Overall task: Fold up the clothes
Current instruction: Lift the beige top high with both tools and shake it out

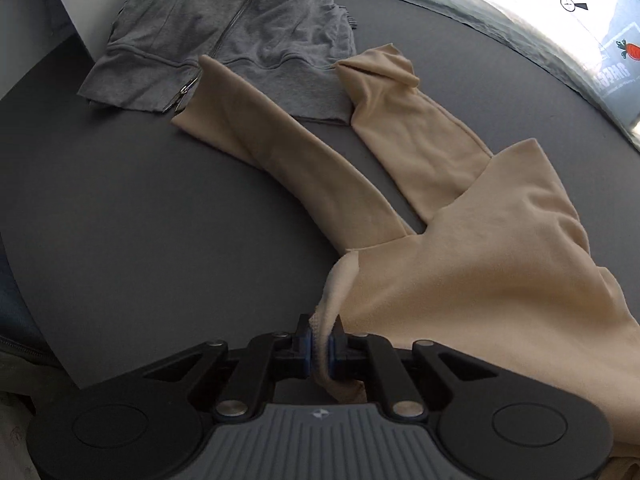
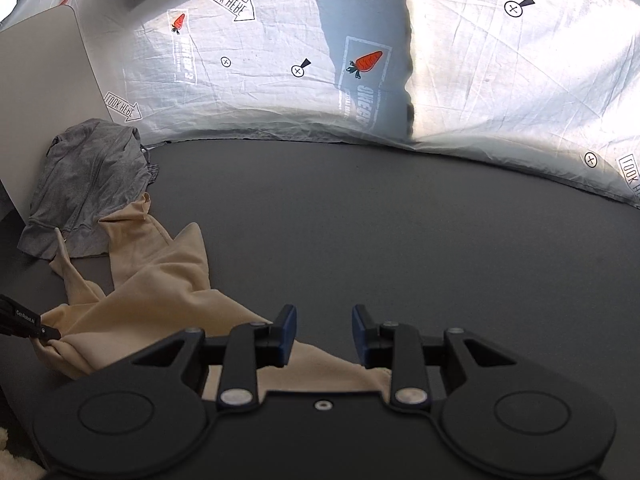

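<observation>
Beige leggings (image 1: 460, 264) lie on the dark grey table (image 1: 120, 220), two legs stretched away toward a grey zip hoodie (image 1: 224, 32). My left gripper (image 1: 320, 340) is shut on the leggings' waist edge, which is bunched between its blue pads. In the right wrist view the leggings (image 2: 160, 288) lie at the left, with the hoodie (image 2: 88, 184) behind them and the left gripper's tip (image 2: 28, 326) pinching the cloth. My right gripper (image 2: 324, 332) is open and empty, just above the near edge of the leggings.
A white sheet printed with carrots and arrows (image 2: 360, 64) hangs behind the table. A white panel (image 2: 44, 80) stands at the back left behind the hoodie. Bare table surface (image 2: 400, 232) spreads to the right of the clothes.
</observation>
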Motion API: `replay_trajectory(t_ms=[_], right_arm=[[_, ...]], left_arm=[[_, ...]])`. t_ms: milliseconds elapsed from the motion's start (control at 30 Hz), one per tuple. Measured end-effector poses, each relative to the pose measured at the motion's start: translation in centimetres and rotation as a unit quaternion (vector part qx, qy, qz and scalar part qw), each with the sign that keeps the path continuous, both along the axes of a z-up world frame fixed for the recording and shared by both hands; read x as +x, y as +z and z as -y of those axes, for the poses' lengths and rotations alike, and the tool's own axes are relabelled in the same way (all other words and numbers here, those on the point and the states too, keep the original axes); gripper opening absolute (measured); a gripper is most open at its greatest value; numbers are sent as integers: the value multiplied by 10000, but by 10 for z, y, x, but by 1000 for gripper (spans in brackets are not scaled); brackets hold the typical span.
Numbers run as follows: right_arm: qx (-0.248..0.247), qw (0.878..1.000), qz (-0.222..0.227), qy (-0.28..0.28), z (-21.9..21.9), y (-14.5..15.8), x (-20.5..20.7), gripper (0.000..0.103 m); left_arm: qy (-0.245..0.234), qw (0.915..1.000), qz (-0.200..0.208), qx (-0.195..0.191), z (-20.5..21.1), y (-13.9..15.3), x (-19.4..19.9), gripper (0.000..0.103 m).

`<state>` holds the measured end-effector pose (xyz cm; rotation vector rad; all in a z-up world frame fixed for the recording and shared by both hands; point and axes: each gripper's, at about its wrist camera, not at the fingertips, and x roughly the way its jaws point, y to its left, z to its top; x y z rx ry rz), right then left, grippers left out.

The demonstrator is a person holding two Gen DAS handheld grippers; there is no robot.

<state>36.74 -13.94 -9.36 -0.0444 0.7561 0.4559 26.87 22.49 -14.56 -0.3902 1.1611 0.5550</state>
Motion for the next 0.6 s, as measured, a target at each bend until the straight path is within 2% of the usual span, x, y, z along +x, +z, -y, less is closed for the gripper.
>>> replay_trajectory(t_ms=[67, 167, 233, 367, 533, 600], right_arm=[[-46, 9997, 26, 248, -13, 2, 3, 31], [-134, 9980, 82, 620, -37, 3, 15, 31], [-100, 9959, 73, 901, -59, 3, 29, 32], [71, 9894, -121, 1445, -109, -3, 66, 34], [504, 9752, -814, 1993, -175, -26, 120, 44], [445, 9690, -1280, 2067, -202, -46, 139, 48]], left_arm=[[-5, 10000, -23, -77, -1, -8, -6, 10], [-303, 9992, -84, 227, 10, -9, -1, 10], [-386, 9988, -115, 290, 13, -11, 1, 9], [-261, 9996, -30, 79, 4, -14, 0, 11], [-3, 9995, 137, -293, -8, -16, -5, 13], [85, 9991, 200, -356, -10, -17, -7, 13]])
